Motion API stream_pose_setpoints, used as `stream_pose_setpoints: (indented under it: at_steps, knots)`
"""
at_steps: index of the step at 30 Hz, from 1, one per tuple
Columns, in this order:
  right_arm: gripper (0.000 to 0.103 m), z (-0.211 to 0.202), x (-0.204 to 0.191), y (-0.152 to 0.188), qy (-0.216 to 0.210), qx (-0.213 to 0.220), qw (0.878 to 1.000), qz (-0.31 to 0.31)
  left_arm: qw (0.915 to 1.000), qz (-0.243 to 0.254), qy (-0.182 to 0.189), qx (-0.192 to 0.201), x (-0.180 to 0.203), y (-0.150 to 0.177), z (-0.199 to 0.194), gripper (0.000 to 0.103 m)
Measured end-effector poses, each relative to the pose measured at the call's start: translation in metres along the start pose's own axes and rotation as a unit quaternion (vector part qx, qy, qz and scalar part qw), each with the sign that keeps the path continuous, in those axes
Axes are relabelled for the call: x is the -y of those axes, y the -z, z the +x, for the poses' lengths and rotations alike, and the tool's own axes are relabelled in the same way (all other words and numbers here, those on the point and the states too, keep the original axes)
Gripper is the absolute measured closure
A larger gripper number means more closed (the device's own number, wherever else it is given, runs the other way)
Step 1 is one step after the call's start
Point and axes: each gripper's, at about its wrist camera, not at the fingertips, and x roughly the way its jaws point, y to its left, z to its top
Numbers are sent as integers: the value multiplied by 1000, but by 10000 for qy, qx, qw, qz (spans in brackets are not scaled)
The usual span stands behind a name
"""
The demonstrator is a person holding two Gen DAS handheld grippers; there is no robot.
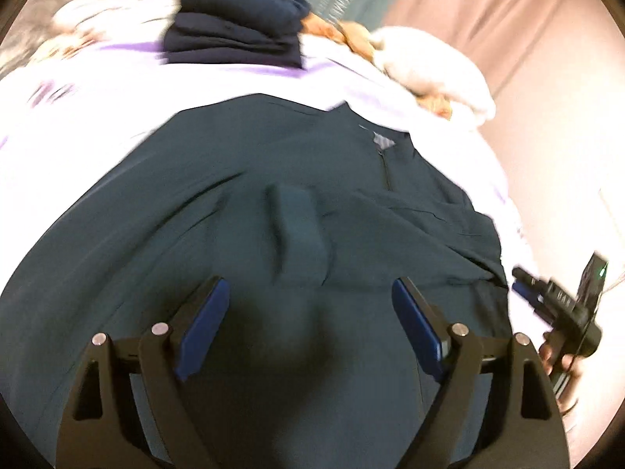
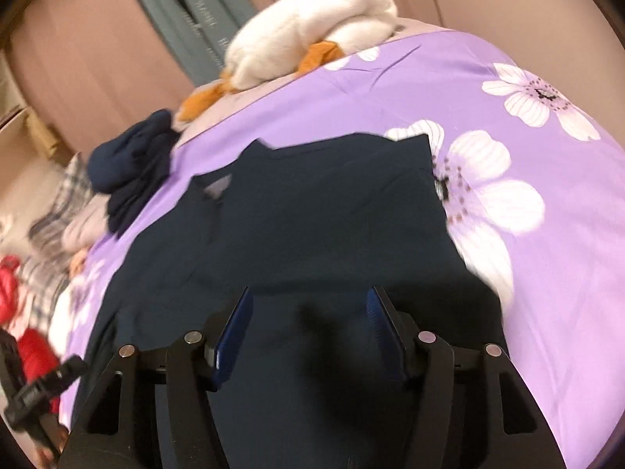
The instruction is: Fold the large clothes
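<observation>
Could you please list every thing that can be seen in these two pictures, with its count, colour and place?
jacket: one, dark teal, with a short zip at the collar, spread flat on the bed cover, under both tongs.
folded garment: one, navy, on the cover beyond the jacket.
plush toy: one, white with orange parts, at the far edge of the bed.
bed cover: one, purple with white flowers, under everything.
checked cloth: one, grey and white, at the left of the right wrist view.
red thing: one, blurred, at the far left edge of the right wrist view; cannot tell what it is.
curtain: pink, behind the bed.
left tongs: black with blue pads, open above the jacket, nothing between them.
right tongs: black with blue pads, open above the jacket, nothing between them.
</observation>
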Motion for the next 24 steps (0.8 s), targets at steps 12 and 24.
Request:
stream_pose_setpoints:
  at_steps: [12, 24]
  knots:
    - [26, -69, -46, 86, -1154, -137, 9931, -124, 9553, -2577, -898, 1133, -190, 134, -213, 1]
    - [26, -87, -77, 118, -1718, -551, 9833, -254, 9186, -3820, 296, 965, -258, 186, -203, 1]
